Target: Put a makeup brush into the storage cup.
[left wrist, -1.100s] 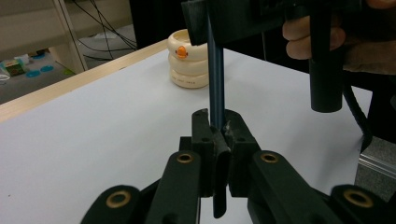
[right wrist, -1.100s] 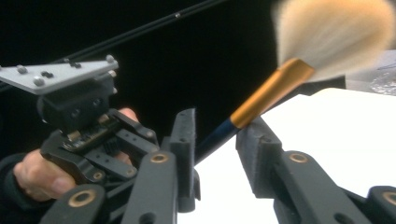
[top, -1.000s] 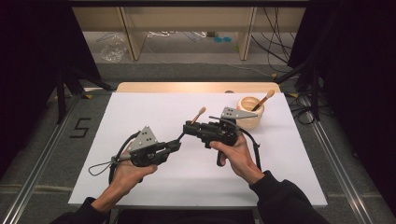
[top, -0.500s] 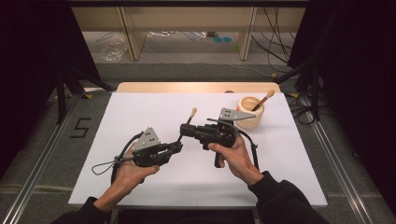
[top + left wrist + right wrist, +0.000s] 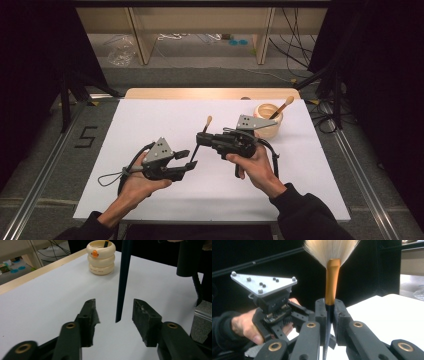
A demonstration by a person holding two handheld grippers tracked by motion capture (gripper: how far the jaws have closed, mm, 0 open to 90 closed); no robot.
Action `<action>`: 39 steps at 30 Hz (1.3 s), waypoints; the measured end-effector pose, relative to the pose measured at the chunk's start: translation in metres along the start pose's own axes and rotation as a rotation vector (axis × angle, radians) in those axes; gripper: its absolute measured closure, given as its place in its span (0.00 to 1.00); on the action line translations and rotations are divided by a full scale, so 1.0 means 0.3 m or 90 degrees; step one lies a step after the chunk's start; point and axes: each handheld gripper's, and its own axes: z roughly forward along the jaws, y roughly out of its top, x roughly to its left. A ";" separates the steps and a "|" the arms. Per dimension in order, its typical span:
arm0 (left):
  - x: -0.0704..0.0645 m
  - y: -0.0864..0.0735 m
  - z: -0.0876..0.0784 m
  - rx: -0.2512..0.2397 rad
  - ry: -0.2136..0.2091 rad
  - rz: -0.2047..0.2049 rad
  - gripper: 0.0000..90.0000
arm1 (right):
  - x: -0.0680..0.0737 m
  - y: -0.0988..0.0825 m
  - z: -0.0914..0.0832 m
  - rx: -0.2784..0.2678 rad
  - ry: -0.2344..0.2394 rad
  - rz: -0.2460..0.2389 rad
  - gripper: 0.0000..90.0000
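While the brush [image 5: 331, 277] is held upright over the table [image 5: 150, 120], bristles up, its dark handle is clamped by the right gripper [image 5: 201, 139]. Its lower tip hangs between the parted jaws of the left gripper [image 5: 116, 315], untouched. Those jaws, closed half a second ago, have just been opening off the handle.

brush [image 5: 332, 285]: soft bristles, glossy metal ferrule | table [image 5: 150, 120]: matt white
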 end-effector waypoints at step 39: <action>0.011 -0.125 -0.118 0.018 0.053 -0.044 0.29 | -0.124 0.095 -0.237 0.063 -0.207 -0.074 0.94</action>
